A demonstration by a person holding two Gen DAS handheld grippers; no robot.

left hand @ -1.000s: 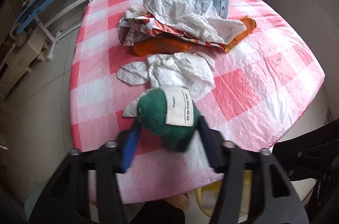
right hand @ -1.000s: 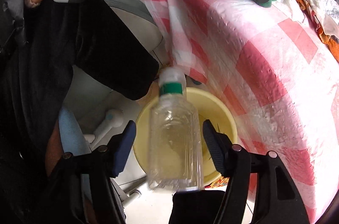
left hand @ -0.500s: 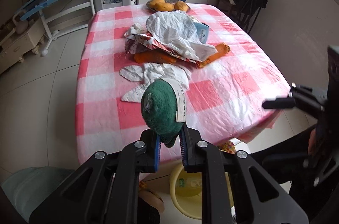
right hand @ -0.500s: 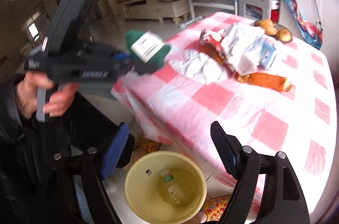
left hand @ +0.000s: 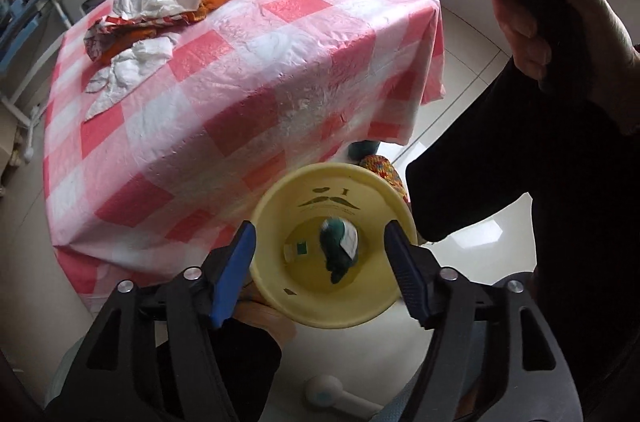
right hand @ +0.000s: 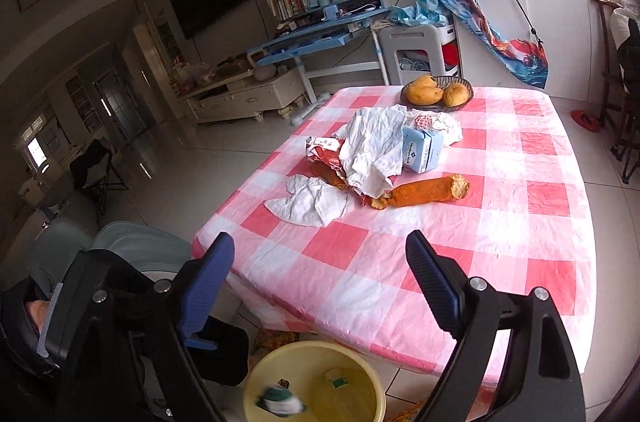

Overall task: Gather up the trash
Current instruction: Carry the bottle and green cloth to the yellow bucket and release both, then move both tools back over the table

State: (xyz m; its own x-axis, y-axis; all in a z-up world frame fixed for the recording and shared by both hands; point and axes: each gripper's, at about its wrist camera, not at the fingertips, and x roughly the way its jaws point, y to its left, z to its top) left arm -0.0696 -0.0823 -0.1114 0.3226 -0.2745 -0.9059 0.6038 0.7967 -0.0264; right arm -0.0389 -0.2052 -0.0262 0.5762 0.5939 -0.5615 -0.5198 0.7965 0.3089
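Trash is what we are gathering, and part of it is already in the yellow bucket (left hand: 326, 246) on the floor at the near edge of the table (left hand: 280, 70). Inside the bucket we see a green plush toy with a white label (left hand: 339, 243), blurred as if falling, and a clear plastic bottle (left hand: 295, 248) lying at the bottom.

More is left on the pink-and-white checked tablecloth. Toward the far left of the table sit crumpled white paper (right hand: 376, 146), a flatter white wrapper (right hand: 312, 202) nearer to us, a red printed wrapper (right hand: 324, 148), a blue-and-white carton (right hand: 422, 148) and an orange bread-like roll (right hand: 424, 191). Beyond them stands a dark bowl of mangoes (right hand: 436, 92), which we judge is not trash. So the task looks well under half done.

Our left gripper (left hand: 322, 264) points steeply down over the bucket's mouth. Its jaws are opening and nothing is between them; the toy is below, clear of the blue pads. Our right gripper (right hand: 320, 286) is raised and aimed slantwise across the table toward the pile. Its jaws are also opening, wide and empty. In the left wrist view, our right hand (left hand: 560, 10) shows at the upper right, wrapped around its handle.
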